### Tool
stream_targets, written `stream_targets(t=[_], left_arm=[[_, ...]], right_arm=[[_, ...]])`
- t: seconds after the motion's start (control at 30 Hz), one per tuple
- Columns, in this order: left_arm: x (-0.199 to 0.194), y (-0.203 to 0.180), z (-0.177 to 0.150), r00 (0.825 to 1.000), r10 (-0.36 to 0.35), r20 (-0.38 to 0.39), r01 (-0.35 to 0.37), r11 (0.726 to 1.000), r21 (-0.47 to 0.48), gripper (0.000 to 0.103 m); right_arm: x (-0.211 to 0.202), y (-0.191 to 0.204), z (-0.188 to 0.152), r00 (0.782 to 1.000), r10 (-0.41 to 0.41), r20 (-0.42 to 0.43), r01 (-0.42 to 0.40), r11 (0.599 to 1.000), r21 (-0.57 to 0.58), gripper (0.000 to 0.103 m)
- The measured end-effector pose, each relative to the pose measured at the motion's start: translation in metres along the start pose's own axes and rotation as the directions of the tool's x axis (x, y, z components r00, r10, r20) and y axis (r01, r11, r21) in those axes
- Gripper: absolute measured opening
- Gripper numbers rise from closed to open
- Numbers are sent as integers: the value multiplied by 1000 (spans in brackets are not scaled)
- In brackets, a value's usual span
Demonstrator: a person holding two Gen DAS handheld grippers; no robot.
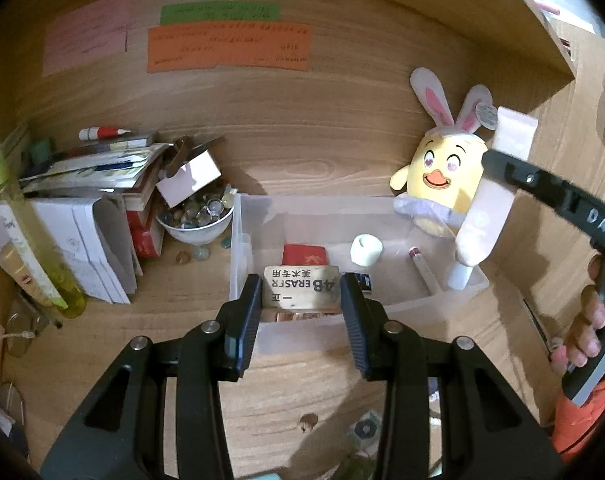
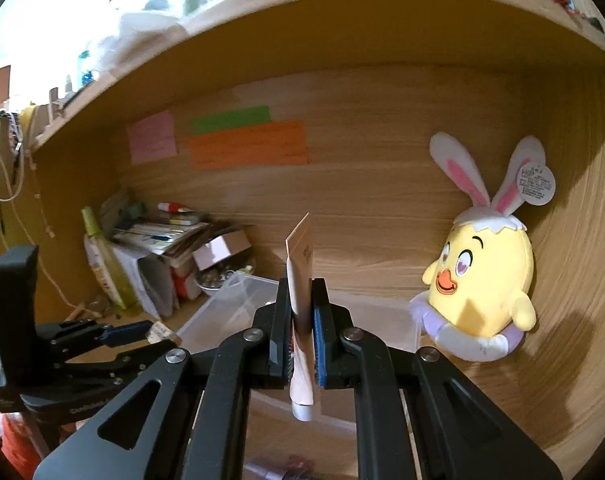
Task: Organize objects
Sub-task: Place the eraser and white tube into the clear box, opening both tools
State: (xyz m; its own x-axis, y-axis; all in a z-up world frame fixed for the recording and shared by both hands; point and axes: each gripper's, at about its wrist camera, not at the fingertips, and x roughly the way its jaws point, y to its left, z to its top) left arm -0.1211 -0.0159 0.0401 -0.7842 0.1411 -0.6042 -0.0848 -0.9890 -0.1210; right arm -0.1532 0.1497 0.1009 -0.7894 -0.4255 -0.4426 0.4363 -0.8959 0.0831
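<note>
My left gripper (image 1: pixel 301 292) is shut on a beige 4B eraser (image 1: pixel 301 287) and holds it over the near edge of a clear plastic bin (image 1: pixel 238 256). The bin holds a red box (image 1: pixel 305 256), a white cap (image 1: pixel 366 249) and a pen (image 1: pixel 423 270). My right gripper (image 2: pixel 301 316) is shut on a pale pink tube (image 2: pixel 300 280), cap pointing down, above the bin (image 2: pixel 206 320). The tube also shows in the left wrist view (image 1: pixel 486 208) at the bin's right end. The left gripper (image 2: pixel 152 332) with the eraser shows at the left of the right wrist view.
A yellow chick plush with rabbit ears (image 1: pixel 442 176) leans at the back right behind the bin. A bowl of glass pebbles (image 1: pixel 196 220), a stack of books and papers (image 1: pixel 94 176) and a green spray bottle (image 1: pixel 26 224) crowd the left. Coloured notes (image 1: pixel 228 48) hang on the back wall.
</note>
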Motion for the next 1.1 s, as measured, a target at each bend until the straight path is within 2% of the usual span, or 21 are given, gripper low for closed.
stream_targets(t=[0.3,0.53,0.63,0.73,0.93,1.1], left_arm=[[37,-3,10,998,17,-53,-16,1000,15,39],[69,-10,9,993,28,-112,-22,998,58,39],[77,-10,9,992,31,-126,-24,998,56,39],[83,-8,8,990,26,-142,-19,999,48,39],[87,-7,7,989,36,-140,-28,998,62,40],[87,-7,6,990,28,-136,-20,998,62,53]], right_arm=[[36,-14,-17,990,-114,-80,111,993,-32,8],[65,-9,-30,970,-202,-135,184,974,-131,8],[77,-7,-35,969,-182,-167,159,977,-142,8],[88,-8,-37,974,-109,-199,88,990,-109,10],[102,-7,-37,971,-21,-236,7,998,-62,13],[119,-5,-45,956,16,-292,-29,999,-40,17]])
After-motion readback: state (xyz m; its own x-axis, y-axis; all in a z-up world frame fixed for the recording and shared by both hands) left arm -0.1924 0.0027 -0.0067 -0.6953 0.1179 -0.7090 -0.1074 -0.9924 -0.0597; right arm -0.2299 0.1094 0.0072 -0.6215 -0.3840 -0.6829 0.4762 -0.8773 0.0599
